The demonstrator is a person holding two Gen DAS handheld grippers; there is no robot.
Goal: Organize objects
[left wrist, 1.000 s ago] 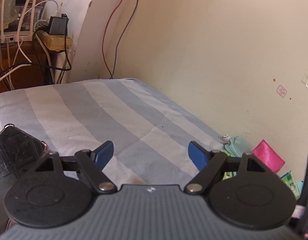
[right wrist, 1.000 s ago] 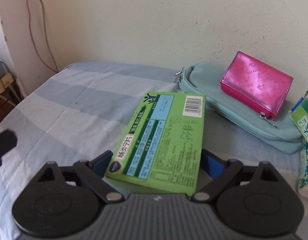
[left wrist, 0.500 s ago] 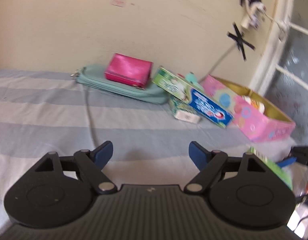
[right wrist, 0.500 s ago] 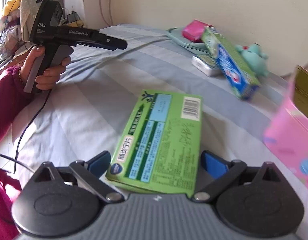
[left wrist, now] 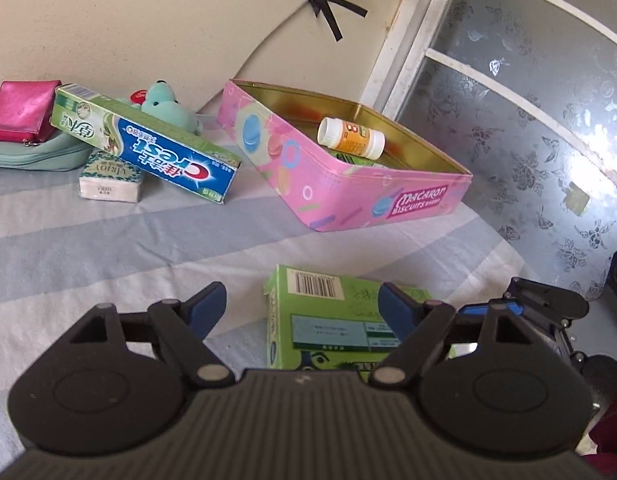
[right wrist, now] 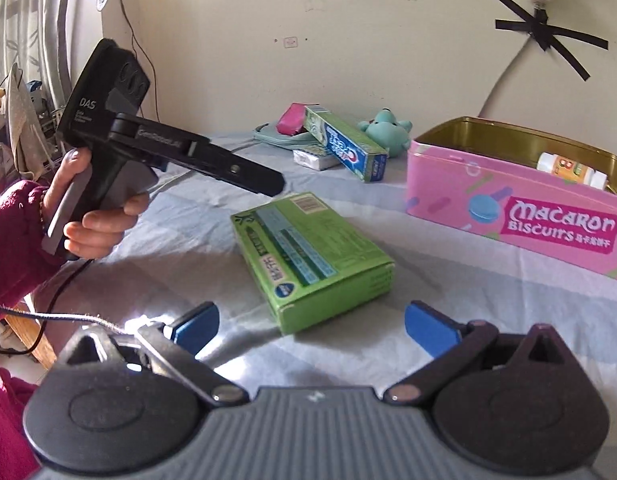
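A green medicine box [right wrist: 308, 252] lies flat on the striped bed sheet, also in the left wrist view [left wrist: 328, 320]. My right gripper [right wrist: 311, 326] is open, just behind the box and not touching it. My left gripper [left wrist: 302, 306] is open and hovers over the box; it also shows in the right wrist view [right wrist: 244, 176]. The open pink Macaron Biscuits tin [left wrist: 348, 184] stands beyond, holding a small orange and white bottle [left wrist: 350, 137].
A Crest toothpaste box [left wrist: 148, 148] leans on a tissue pack [left wrist: 110, 182], beside a teal plush toy [left wrist: 168, 106], a pink purse [left wrist: 22, 110] and a teal pouch [left wrist: 36, 156] along the wall. A frosted window [left wrist: 528, 120] is at the right.
My right gripper has opened and let go of the green box, which now lies on the sheet. My left gripper has swung right, from the far wall to above the box.
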